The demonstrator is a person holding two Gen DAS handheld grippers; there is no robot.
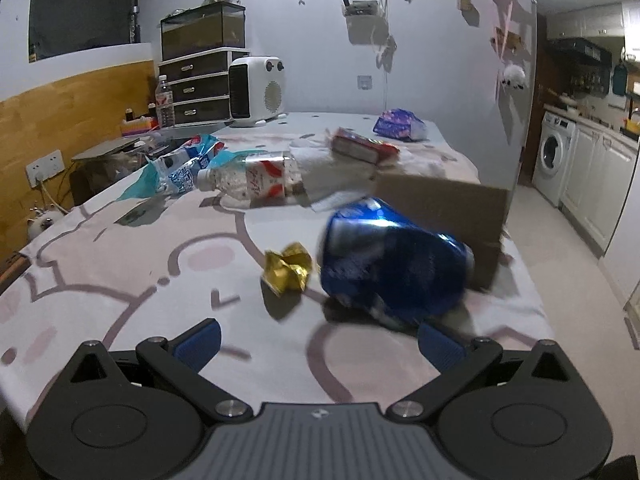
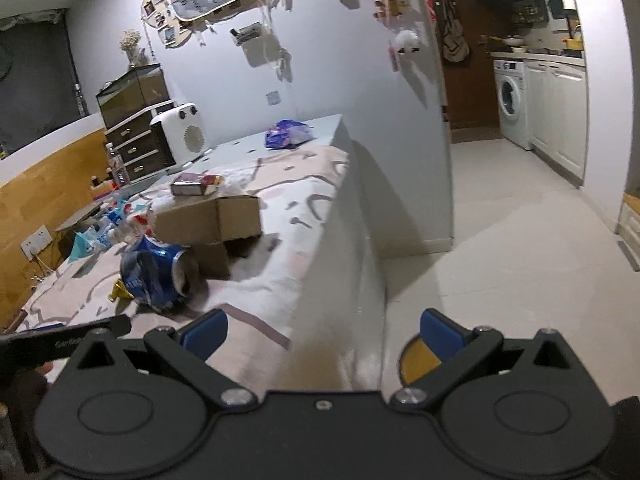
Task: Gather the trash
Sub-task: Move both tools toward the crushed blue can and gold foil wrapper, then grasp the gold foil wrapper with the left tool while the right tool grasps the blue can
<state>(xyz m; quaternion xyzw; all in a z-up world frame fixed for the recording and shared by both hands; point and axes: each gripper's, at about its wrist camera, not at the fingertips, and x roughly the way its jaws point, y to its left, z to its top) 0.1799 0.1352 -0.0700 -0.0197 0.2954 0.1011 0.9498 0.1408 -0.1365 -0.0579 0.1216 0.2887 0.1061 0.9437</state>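
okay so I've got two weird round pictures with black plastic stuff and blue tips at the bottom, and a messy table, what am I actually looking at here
Those black parts are two handheld grippers, each carrying a wide-angle camera looking out along its blue-padded fingers. One picture comes from the left gripper, the other from the right gripper. Both are open and hold nothing. On the patterned tablecloth lies rubbish: a crushed blue can on its side, a crumpled gold wrapper beside it, an empty plastic bottle, a blue-and-white snack bag, a cardboard box and a purple bag further back. The can looks blurred.
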